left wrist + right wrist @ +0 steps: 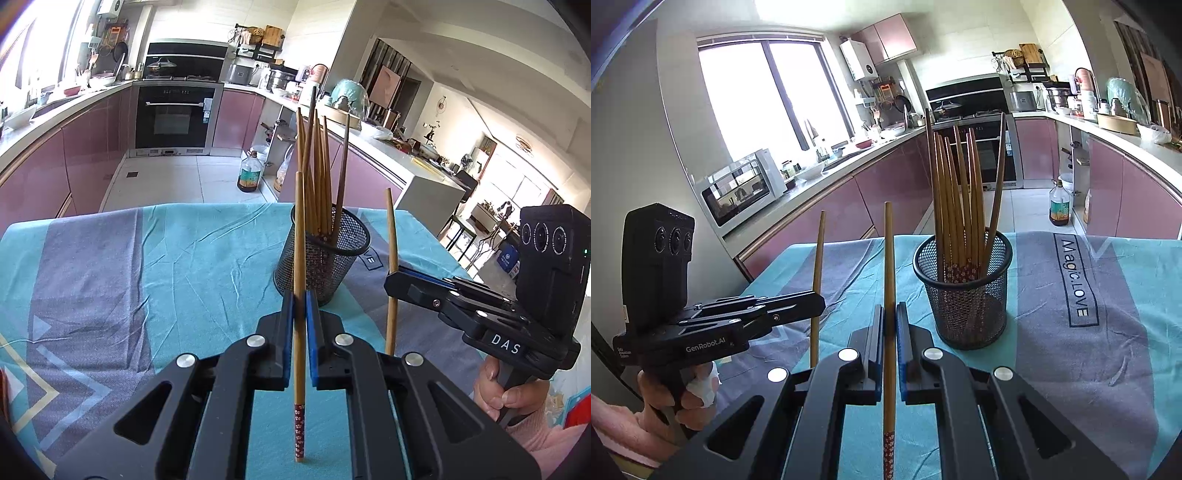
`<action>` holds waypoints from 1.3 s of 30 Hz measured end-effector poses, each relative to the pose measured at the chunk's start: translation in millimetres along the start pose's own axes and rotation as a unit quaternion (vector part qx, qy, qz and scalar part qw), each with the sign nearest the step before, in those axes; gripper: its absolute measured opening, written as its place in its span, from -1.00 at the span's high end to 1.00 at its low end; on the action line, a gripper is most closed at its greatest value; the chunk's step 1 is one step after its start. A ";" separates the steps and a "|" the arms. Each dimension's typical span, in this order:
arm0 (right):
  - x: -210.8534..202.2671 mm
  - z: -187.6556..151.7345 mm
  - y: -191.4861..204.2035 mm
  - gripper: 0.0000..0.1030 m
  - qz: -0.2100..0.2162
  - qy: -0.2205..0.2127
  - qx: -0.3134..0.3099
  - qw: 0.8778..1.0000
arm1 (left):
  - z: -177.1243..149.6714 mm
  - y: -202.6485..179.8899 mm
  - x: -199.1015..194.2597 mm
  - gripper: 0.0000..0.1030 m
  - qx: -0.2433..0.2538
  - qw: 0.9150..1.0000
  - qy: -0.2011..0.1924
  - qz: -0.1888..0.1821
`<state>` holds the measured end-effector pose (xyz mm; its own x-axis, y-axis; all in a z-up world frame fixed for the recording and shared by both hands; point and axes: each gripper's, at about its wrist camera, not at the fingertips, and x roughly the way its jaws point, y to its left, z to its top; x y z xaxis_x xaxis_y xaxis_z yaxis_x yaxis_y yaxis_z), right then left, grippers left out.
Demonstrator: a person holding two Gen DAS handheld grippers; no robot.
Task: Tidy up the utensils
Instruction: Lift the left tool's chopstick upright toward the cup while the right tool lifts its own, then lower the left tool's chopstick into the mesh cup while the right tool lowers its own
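Observation:
A black mesh cup [325, 254] [964, 295] stands on the teal and grey tablecloth [147, 258] with several wooden chopsticks upright in it. In the left wrist view my left gripper [300, 295] is shut on one wooden chopstick [300, 229], held upright just in front of the cup, its red flowered end pointing down. To the right of the cup, my right gripper [393, 275] is shut on a second chopstick [390, 221]. The right wrist view shows the same: my right gripper [890, 308] clamps its chopstick [889, 251], and my left gripper [818, 297] holds its chopstick [819, 243] at the left.
The tablecloth [1108, 369] covers the table, whose far edge lies just behind the cup. Beyond it are the kitchen floor with an oil bottle [250, 173], pink cabinets and an oven [173, 118]. A toaster oven [738, 188] sits on the left counter. A hand [506, 391] grips the right handle.

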<state>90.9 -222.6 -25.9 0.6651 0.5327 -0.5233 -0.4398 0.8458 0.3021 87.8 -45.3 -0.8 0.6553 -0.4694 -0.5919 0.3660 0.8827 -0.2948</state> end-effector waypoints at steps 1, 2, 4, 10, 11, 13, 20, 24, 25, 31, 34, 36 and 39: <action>-0.6 0.3 0.1 0.90 0.000 -0.001 0.000 1.000 | 0.5 -0.6 -1.6 0.86 0.000 1.000 -0.002 -0.001; -1.7 1.0 -0.2 0.90 0.000 -0.002 -0.001 1.000 | 1.0 -1.6 -3.4 0.86 0.001 1.000 -0.005 -0.002; -3.6 2.2 -0.4 0.90 0.000 -0.006 -0.001 1.000 | 2.4 -2.9 -5.9 0.86 0.003 1.000 -0.008 -0.003; -9.1 6.8 0.9 0.90 -0.001 -0.016 -0.003 1.000 | 6.3 -8.6 -10.6 0.86 0.010 1.000 -0.014 -0.006; -9.3 7.4 1.3 0.90 -0.002 -0.018 -0.004 1.000 | 7.0 -8.7 -10.0 0.86 0.011 1.000 -0.014 -0.007; -10.5 8.7 1.3 0.90 -0.002 -0.021 -0.004 1.000 | 8.3 -10.6 -10.4 0.86 0.012 1.000 -0.015 -0.007; -13.4 14.1 -0.1 0.90 -0.003 -0.028 -0.004 1.000 | 12.6 -17.0 -14.2 0.86 0.018 1.000 -0.021 -0.010; -15.1 16.4 -1.6 0.90 -0.005 -0.032 -0.005 0.999 | 14.3 -18.3 -14.4 0.86 0.020 0.999 -0.022 -0.011; -16.1 16.8 -1.7 0.90 -0.005 -0.033 -0.005 0.999 | 14.9 -19.1 -14.0 0.86 0.021 0.999 -0.022 -0.012; -18.7 20.3 -3.0 0.90 -0.006 -0.040 -0.006 0.999 | 17.0 -21.2 -16.5 0.86 0.023 0.999 -0.026 -0.014; -20.2 21.8 -3.9 0.90 -0.007 -0.043 -0.006 0.999 | 17.4 -22.0 -17.1 0.86 0.025 0.999 -0.028 -0.015; -21.4 23.3 -4.4 0.90 -0.007 -0.044 -0.006 0.999 | 18.6 -21.4 -15.8 0.86 0.025 0.999 -0.029 -0.015; -22.8 24.4 -5.0 0.90 -0.007 -0.047 -0.006 0.999 | 19.6 -21.7 -16.3 0.86 0.025 0.999 -0.030 -0.017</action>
<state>92.7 -238.3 4.0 0.7244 0.5213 -0.4511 -0.4368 0.8533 0.2846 82.1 -57.2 29.9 0.6796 -0.5007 -0.5361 0.4203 0.8647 -0.2748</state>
